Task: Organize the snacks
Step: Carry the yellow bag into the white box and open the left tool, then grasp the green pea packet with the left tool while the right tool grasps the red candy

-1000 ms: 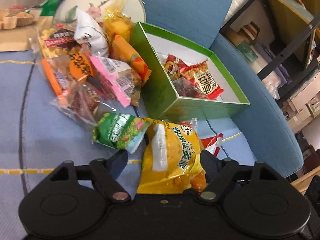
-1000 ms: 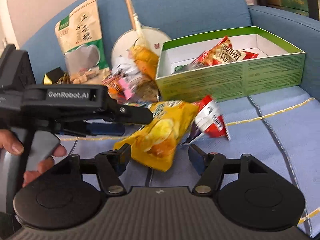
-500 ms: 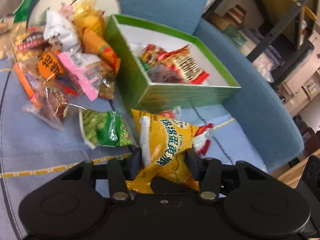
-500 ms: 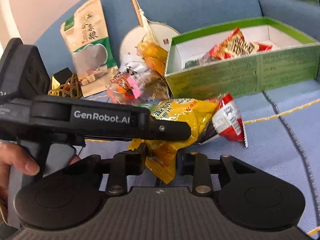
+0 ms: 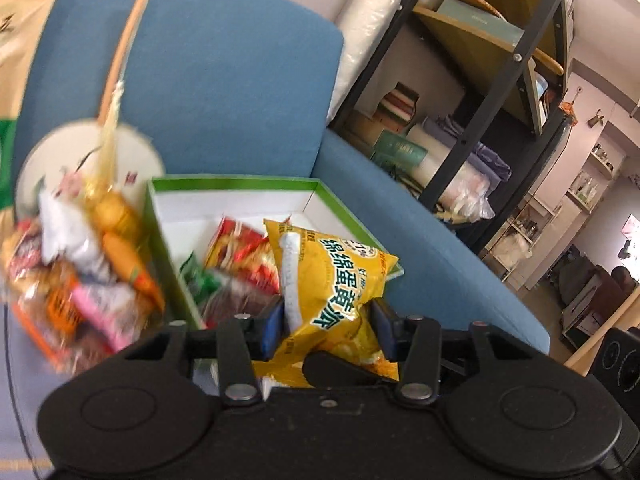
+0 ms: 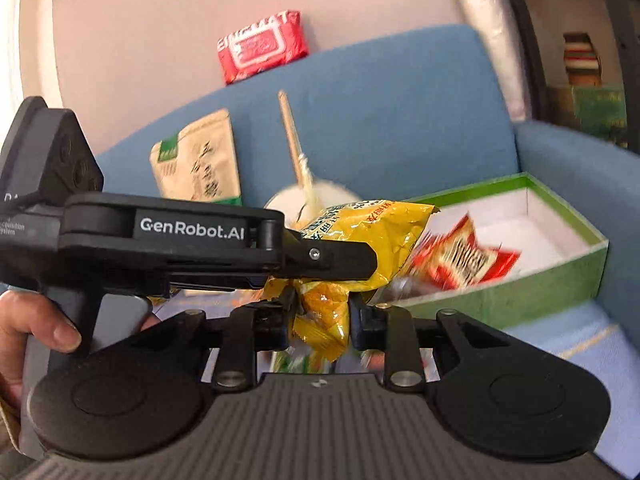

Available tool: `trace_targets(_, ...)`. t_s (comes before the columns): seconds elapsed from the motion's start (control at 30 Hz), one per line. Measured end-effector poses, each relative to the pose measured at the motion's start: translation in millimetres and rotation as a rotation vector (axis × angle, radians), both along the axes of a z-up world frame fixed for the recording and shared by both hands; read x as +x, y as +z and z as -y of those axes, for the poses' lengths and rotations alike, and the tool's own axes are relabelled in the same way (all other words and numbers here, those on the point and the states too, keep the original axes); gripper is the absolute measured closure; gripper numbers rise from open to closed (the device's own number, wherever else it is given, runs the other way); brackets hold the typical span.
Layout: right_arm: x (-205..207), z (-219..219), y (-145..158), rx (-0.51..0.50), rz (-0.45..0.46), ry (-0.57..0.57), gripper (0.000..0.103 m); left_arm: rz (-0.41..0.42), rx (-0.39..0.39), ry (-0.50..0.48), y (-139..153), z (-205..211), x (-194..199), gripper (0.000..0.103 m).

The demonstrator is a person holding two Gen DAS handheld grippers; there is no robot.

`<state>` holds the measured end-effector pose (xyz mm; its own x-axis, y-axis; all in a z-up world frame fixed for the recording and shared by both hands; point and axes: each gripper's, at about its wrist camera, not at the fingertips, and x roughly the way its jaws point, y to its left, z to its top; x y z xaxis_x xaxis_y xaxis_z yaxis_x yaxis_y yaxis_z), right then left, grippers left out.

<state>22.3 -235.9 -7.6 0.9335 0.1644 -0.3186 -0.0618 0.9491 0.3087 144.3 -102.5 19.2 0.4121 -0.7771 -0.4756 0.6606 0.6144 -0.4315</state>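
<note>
Both tongs were clamped on the same yellow snack bag (image 5: 336, 280), one at each end. In the left wrist view, the left tongs (image 5: 326, 320) pinched the bag's lower part at bottom centre, blue pads pressed into the crinkled foil on both sides, with the bag's top sticking up over the green box (image 5: 160, 240). In the right wrist view, the right tongs (image 6: 320, 320) were squeezing the bunched-up bottom end of that bag at lower centre. The left tool's black arm crossed in from the left side of the frame and gripped the bag higher up. A person's hand (image 6: 36, 328) wrapped around that tool's handle at the lower left edge.

The bag hung off the sofa seat, in front of the open green box in the picture. The box sat on the blue sofa (image 5: 224, 92) and already had a red snack packet (image 6: 460, 256) lying in it, plus some darker and green wrappers that were too blurry to name. In the left wrist view, a pile of mixed snack packets (image 5: 80, 276) was heaped just left of the box, pretty smeared. A round white fan (image 5: 92, 152) with a wooden handle leaned on the backrest behind the pile. A tan and green pouch (image 6: 198, 160) stood against the cushion upper left in the right view, and a red wet-wipes pack (image 6: 262, 46) sat on top of the backrest.
</note>
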Motion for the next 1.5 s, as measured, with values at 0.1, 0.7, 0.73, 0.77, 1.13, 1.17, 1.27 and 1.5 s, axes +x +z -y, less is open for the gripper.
trace_targets(0.1,11.6,13.9,0.4,0.006,0.021,-0.027,0.056,-0.004,-0.003,-0.007,4.8,16.8,14.9,0.044)
trace_targets(0.7,50.4,104.4,-41.3,-0.050,-0.089,-0.252,0.053,-0.010,0.112,-0.098,-35.3,143.2,71.8,0.038)
trace_targets(0.73,51.5,103.0,-44.8,-0.074,-0.094,-0.270,0.052,0.004,0.126,-0.080,-36.5,143.0,70.2,0.014)
trace_targets(0.77,51.1,100.5,-45.7,-0.096,-0.084,-0.279,0.051,0.018,0.139,-0.067,-37.2,141.2,67.9,0.000)
trace_targets(1.13,31.1,74.5,-31.0,-0.170,-0.057,-0.241,0.040,0.126,0.185,0.020,-18.1,92.7,41.6,0.000)
trace_targets(1.17,25.3,70.6,-29.3,-0.167,-0.054,-0.230,0.038,0.129,0.187,0.036,-15.1,86.6,37.4,0.000)
trace_targets(1.27,10.3,58.5,-27.5,-0.148,-0.050,-0.191,0.024,0.147,0.202,0.092,-10.4,59.1,19.4,0.000)
trace_targets(1.5,-15.6,22.5,-43.2,-0.106,-0.096,-0.085,0.008,0.083,0.208,0.201,-28.2,-5.7,-17.8,0.000)
